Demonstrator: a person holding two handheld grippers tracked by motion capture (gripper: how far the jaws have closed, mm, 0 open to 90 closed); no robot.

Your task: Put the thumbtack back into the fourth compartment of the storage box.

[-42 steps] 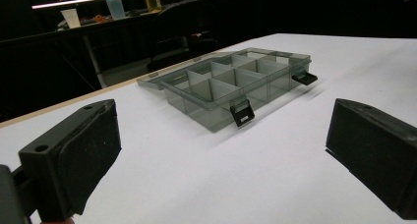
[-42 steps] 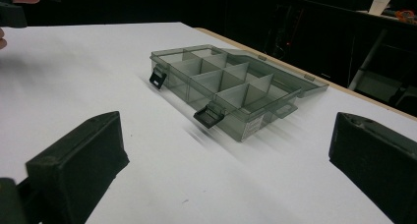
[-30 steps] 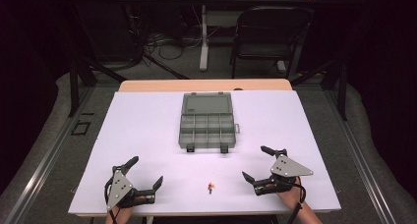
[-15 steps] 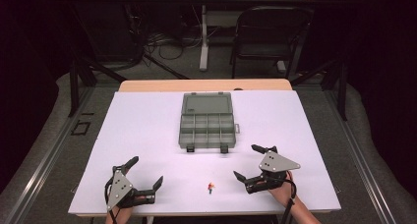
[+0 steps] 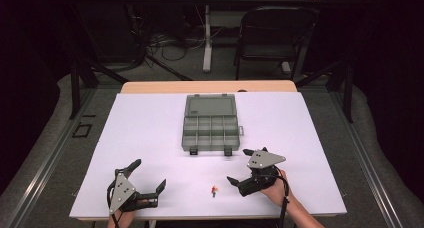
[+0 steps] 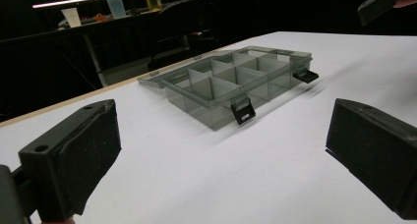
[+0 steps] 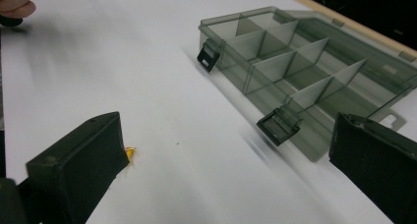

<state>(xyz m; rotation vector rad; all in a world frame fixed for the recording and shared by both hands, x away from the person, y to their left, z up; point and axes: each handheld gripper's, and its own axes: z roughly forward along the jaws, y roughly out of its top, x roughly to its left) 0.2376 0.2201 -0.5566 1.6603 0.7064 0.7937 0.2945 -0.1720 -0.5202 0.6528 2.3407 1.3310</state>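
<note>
A smoky clear organizer box [image 5: 210,124] lies in the middle of the white table [image 5: 150,123], its lid folded back and its several compartments empty. A tiny orange and yellow toy piece [image 5: 214,191] lies near the front edge. My right gripper [image 5: 239,166] is just right of it, open, holding nothing. My left gripper [image 5: 148,174] rests open at the front left. The left gripper view has the box [image 6: 236,81] ahead between wide jaws. In the right gripper view the toy piece [image 7: 129,153] peeks out beside the left jaw, with the box [image 7: 305,71] beyond.
Two black latches [image 5: 193,151] hang from the box's front wall. A black chair [image 5: 272,35] and a table leg [image 5: 207,38] stand behind the table. The other hand's fingers [image 7: 14,5] show at the top left of the right gripper view.
My right gripper has moved left across the table toward the small toy piece, staying open. The left gripper has not moved.
</note>
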